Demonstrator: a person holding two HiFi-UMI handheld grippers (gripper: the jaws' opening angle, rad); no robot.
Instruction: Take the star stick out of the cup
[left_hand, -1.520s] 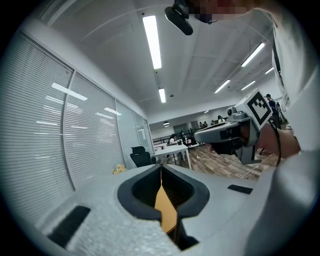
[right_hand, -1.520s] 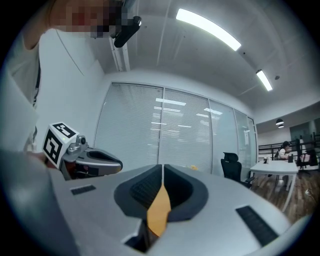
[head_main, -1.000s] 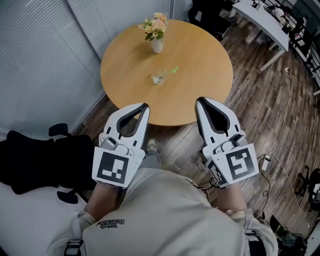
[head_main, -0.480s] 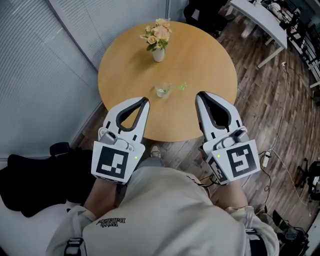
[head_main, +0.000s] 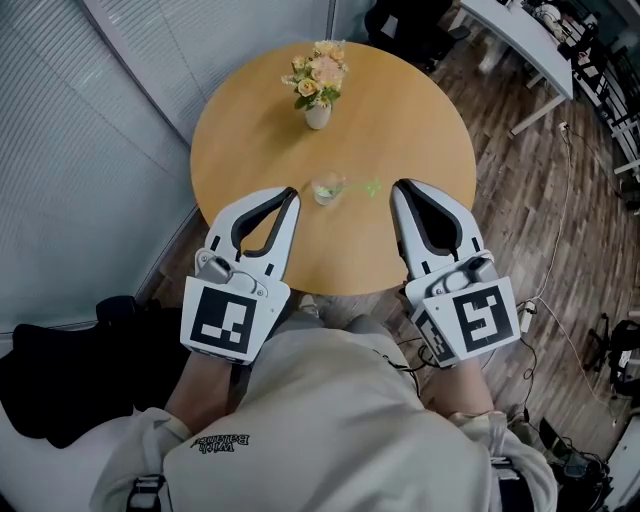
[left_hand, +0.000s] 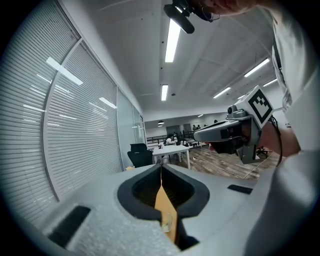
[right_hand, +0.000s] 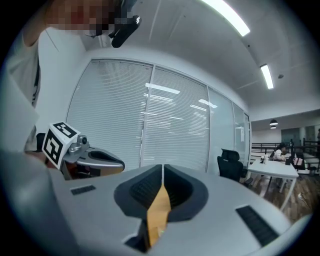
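Between left fingers (head_main: 284, 228), right fingers (head_main: 452, 213): star stick (head_main: 367, 187)

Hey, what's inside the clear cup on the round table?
The green star stick stands in the cup, leaning out to the right. Its lower end is too small to make out.

No text can be read. A small two-line dark print (head_main: 222, 442) sits on the shirt (head_main: 330, 420), lower left of the head view, upside down and too blurred to make out. The square markers (head_main: 222, 325) carry only black-and-white block patterns.
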